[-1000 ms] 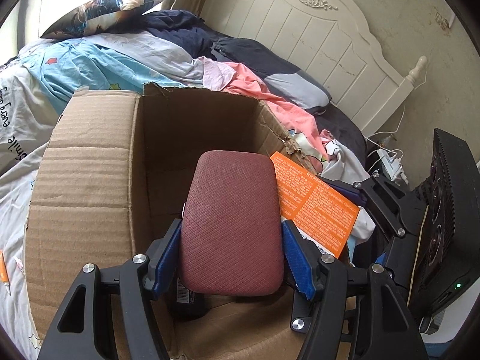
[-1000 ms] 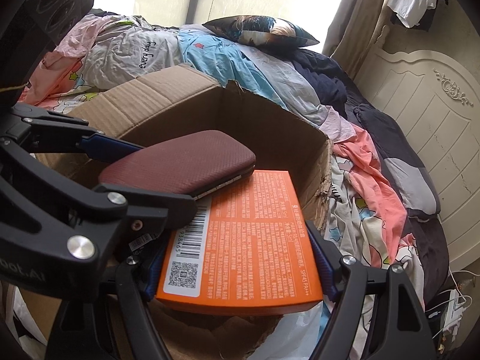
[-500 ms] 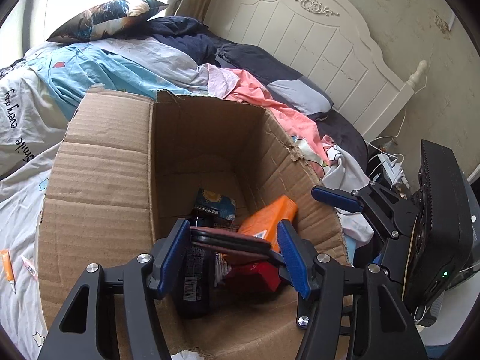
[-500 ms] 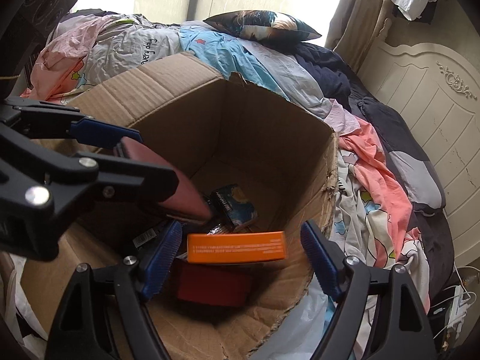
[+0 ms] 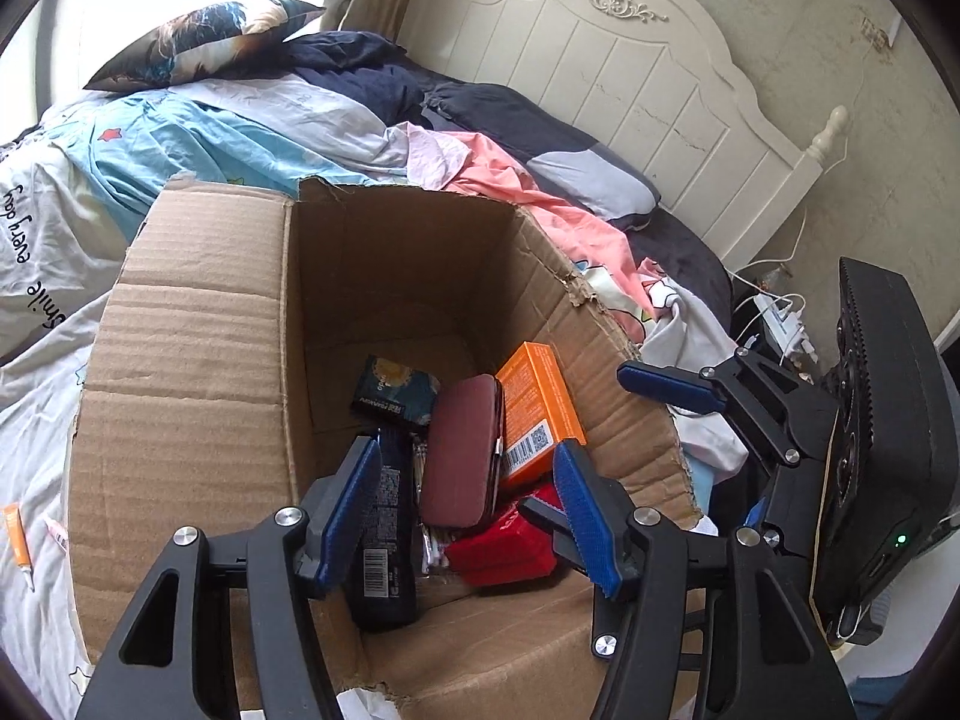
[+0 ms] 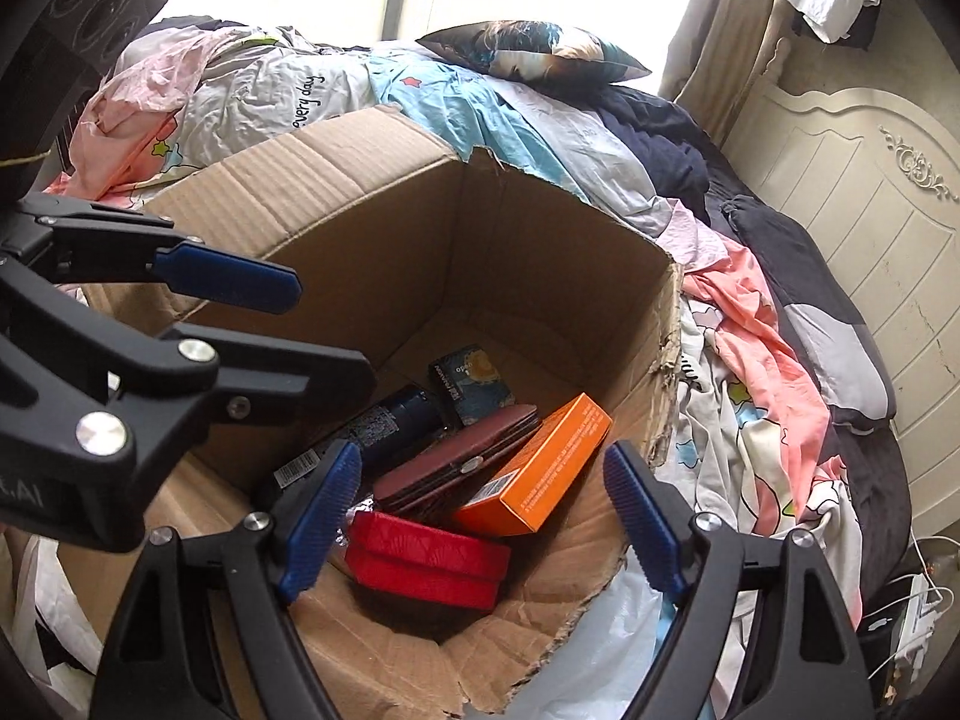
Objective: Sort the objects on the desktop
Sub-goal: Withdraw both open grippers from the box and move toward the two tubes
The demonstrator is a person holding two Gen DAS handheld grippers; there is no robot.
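An open cardboard box stands on the bed. At its bottom lie a maroon case, an orange box, a red box, a dark bottle and a dark blue packet. My left gripper hovers open over the box with nothing between its pads. My right gripper is also open and empty above the maroon case, orange box and red box. Each gripper shows in the other's view, at the box rim.
Crumpled bedding and a pillow surround the box; a white headboard stands behind. A power strip with cables lies right of the bed. Small tubes rest on the sheet at left. A white plastic bag sits by the box's near corner.
The maroon case left my left gripper and the orange box left my right gripper. Both dropped into the cardboard box and now lie at its bottom; both grippers are empty.
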